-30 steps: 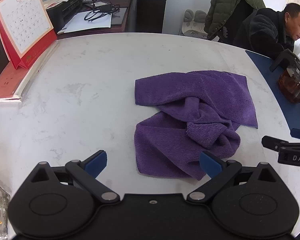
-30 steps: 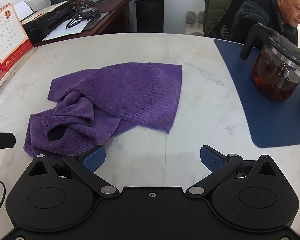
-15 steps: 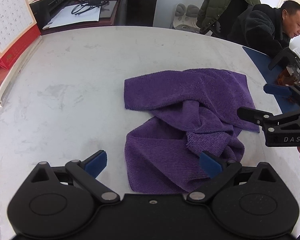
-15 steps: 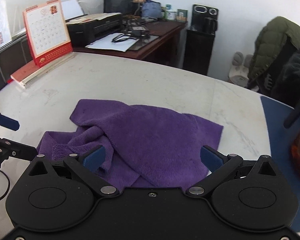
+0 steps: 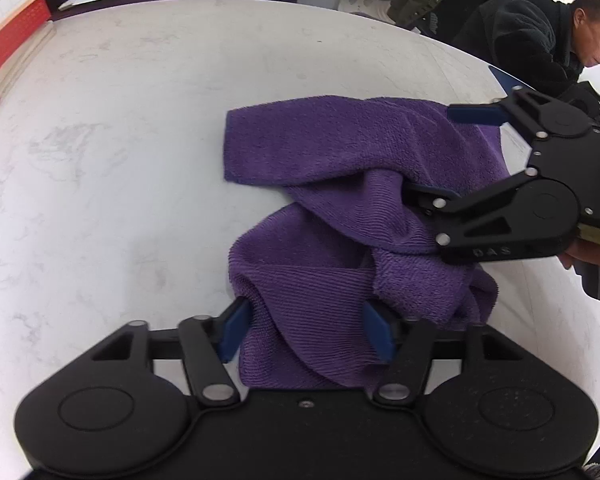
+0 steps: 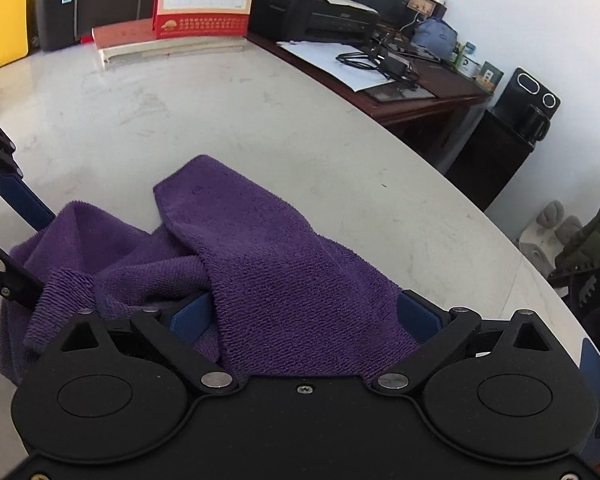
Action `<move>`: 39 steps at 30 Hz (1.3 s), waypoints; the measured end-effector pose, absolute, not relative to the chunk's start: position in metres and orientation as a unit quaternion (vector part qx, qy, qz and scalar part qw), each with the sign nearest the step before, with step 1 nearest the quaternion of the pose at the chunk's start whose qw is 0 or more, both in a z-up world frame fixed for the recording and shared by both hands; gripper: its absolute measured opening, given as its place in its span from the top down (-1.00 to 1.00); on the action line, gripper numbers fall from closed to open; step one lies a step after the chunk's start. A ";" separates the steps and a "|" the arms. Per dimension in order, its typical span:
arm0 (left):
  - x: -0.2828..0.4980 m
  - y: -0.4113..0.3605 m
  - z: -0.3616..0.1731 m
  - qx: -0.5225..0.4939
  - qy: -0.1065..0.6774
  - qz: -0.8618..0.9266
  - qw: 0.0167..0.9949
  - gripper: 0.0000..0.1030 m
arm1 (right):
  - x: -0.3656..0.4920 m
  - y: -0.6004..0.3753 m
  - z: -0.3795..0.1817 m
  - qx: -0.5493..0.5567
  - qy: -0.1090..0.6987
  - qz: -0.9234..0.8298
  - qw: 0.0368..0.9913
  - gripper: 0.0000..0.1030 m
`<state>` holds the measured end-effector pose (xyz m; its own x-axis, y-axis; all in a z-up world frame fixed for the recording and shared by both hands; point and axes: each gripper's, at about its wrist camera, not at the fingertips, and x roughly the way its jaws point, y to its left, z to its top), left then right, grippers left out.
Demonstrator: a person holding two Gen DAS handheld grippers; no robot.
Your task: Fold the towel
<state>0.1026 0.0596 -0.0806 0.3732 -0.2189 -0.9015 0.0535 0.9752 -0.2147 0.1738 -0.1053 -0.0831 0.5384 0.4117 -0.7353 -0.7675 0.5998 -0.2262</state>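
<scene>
A: Since a second ago we have brought both grippers in from short of the cloth; the left gripper [image 5: 306, 330] now has the near bunched edge of the purple towel [image 5: 340, 160] between its blue pads, and the right gripper [image 6: 306, 320] has come round to the towel's far side, with cloth lying between its pads too.

B: And the jaws?

A: Both stand fairly wide, astride the cloth. We cannot see either one pinched closed on it; the left looks somewhat narrower than it was, so we judge it may be closing.

B: Where is the towel?

A: On the white marble table [image 5: 100, 160], near the middle. It lies crumpled: one flat panel spread away from us in the left view, a twisted roll across its middle, and a ribbed heap nearest the left gripper. In the right view a fold drapes over the fingers.

B: How far along are we, then?

A: No neat fold shows anywhere, so the folding is left to do. We judge this a grasping stage: two holds being taken on opposite sides, likely so that the cloth can be lifted or pulled flat. After that come spreading it, finding the corners, and the folds proper.
</scene>
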 end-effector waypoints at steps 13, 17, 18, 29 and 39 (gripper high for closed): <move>0.100 0.049 -0.083 -0.062 0.547 -0.103 0.829 0.64 | 0.199 -0.137 -0.076 -0.112 0.407 0.354 0.835 0.93; 0.095 0.059 -0.081 -0.068 0.540 -0.096 0.833 0.82 | 0.206 -0.178 -0.060 0.023 0.413 0.342 0.844 0.93; 0.094 0.061 -0.081 -0.067 0.538 -0.095 0.835 0.84 | 0.207 -0.188 -0.056 0.057 0.413 0.339 0.843 0.93; 0.064 0.110 -0.066 -0.087 0.497 -0.050 0.862 0.90 | 0.154 -0.269 0.021 0.238 0.343 0.360 0.834 0.93; 0.010 0.171 0.019 -0.137 0.427 -0.041 0.893 0.90 | 0.078 -0.325 0.070 0.318 0.320 0.391 0.802 0.93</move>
